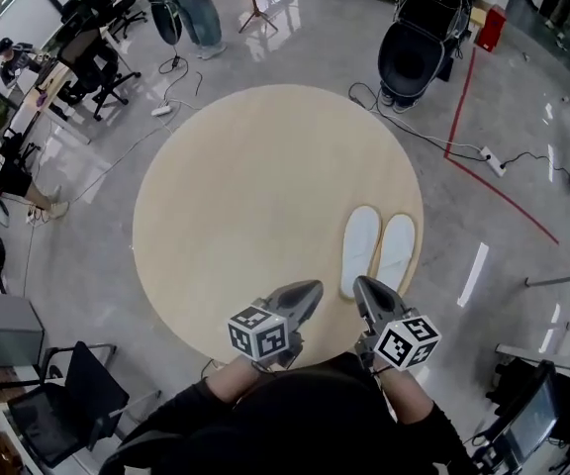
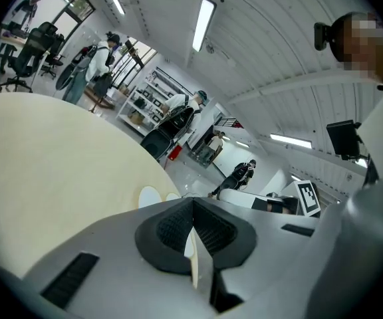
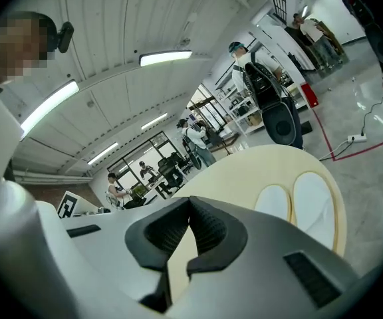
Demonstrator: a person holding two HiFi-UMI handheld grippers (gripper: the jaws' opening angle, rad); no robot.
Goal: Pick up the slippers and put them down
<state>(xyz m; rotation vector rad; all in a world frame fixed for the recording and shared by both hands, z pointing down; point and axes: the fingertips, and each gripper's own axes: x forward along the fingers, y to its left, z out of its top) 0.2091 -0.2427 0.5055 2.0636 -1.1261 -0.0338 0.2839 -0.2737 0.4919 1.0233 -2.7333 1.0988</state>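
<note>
Two white slippers lie side by side, soles up, on the round beige table (image 1: pixel 245 196) near its right edge: the left slipper (image 1: pixel 360 248) and the right slipper (image 1: pixel 397 250). In the right gripper view they show as pale ovals (image 3: pixel 302 201); in the left gripper view only their tips (image 2: pixel 150 195) peek over the jaws. My left gripper (image 1: pixel 315 289) is shut and empty, just left of the slippers' near ends. My right gripper (image 1: pixel 360 285) is shut and empty too, its tip close to the left slipper's near end. Neither touches a slipper.
A black round chair (image 1: pixel 414 52) stands beyond the table at the back right. Cables and a power strip (image 1: pixel 493 161) run over the grey floor beside a red floor line (image 1: pixel 493 191). Desks with office chairs (image 1: pixel 92 62) are at the left, and a person (image 1: pixel 198 8) stands at the back.
</note>
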